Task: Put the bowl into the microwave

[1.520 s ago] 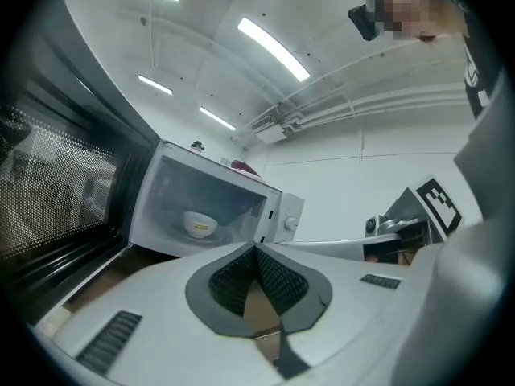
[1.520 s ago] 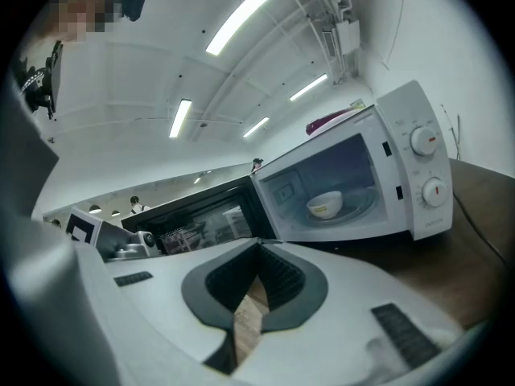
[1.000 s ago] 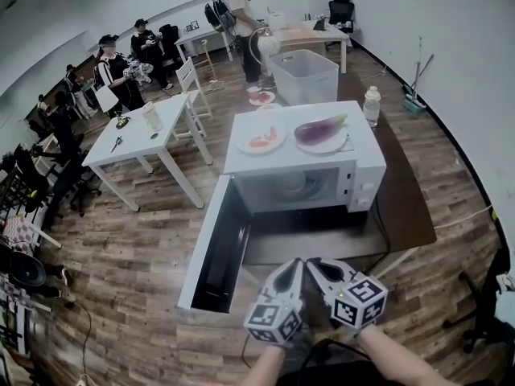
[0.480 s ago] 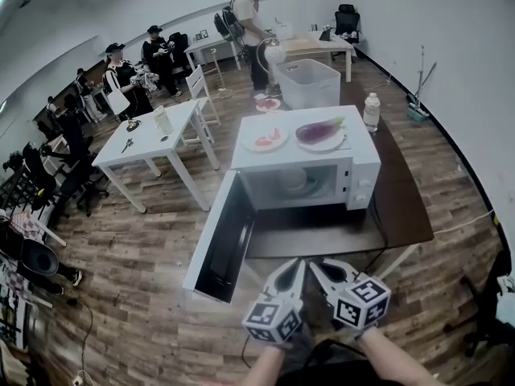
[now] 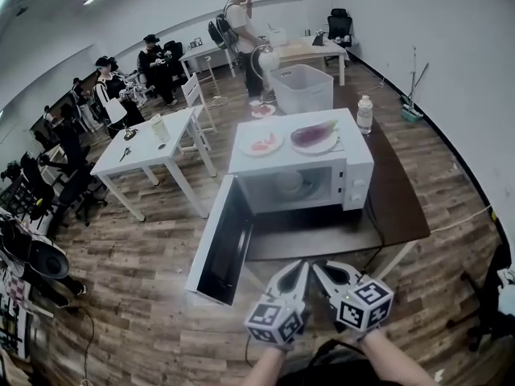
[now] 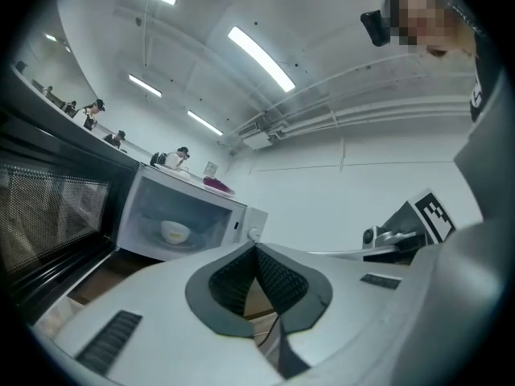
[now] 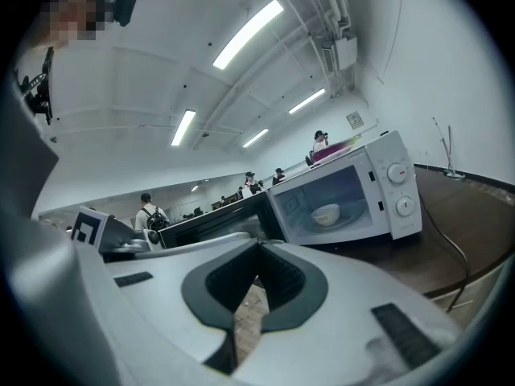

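At twelve o'clock, inside the microwave (image 5: 357,185) with its door (image 5: 225,244) open, sits the bowl (image 5: 288,184), while at six o'clock your left claw (image 5: 298,268) and right claw (image 5: 320,268) are both closed and empty.

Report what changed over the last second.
Nothing visibly changed. The left claw and right claw stayed shut and empty, held side by side in front of the microwave. The bowl is still inside it, and the door still stands open.
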The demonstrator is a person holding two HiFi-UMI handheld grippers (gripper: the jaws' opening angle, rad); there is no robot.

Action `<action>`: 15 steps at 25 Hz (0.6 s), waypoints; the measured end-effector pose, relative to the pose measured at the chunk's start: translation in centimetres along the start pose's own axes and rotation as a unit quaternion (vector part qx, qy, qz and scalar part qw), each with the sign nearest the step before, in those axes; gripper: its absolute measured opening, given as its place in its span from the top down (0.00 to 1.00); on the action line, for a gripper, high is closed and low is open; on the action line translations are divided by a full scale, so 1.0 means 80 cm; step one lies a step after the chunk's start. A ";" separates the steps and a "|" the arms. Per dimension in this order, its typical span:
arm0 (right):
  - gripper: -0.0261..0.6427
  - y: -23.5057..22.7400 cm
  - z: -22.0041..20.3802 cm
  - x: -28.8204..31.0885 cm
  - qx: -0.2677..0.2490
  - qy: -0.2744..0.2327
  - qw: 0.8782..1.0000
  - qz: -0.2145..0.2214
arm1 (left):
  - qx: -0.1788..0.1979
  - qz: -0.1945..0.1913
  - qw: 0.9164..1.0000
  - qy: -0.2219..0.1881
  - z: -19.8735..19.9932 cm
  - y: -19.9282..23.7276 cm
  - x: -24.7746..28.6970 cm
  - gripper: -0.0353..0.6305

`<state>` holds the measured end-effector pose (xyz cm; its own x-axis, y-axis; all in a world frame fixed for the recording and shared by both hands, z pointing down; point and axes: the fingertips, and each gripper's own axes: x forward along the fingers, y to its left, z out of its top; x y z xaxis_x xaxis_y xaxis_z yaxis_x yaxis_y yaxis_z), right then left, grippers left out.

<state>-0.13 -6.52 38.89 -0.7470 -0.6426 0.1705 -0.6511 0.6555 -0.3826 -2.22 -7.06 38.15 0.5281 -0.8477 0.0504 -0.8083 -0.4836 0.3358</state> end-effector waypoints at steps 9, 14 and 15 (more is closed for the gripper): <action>0.96 0.038 -0.016 -0.011 0.011 0.007 1.000 -0.010 | -0.013 -0.004 1.000 0.012 -0.001 -0.003 -0.041 0.95; 0.96 0.067 -0.027 -0.029 0.010 0.008 1.000 -0.014 | -0.015 -0.006 1.000 0.014 -0.001 -0.016 -0.076 0.95; 0.96 0.073 -0.026 -0.033 0.008 0.007 1.000 -0.015 | -0.015 -0.009 1.000 0.013 0.001 -0.019 -0.081 0.95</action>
<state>-2.21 -0.16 38.13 -0.7292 -0.6558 0.1956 -0.6710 0.6292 -0.3921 -4.42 -0.81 37.26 0.5487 -0.8332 0.0683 -0.7910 -0.4910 0.3650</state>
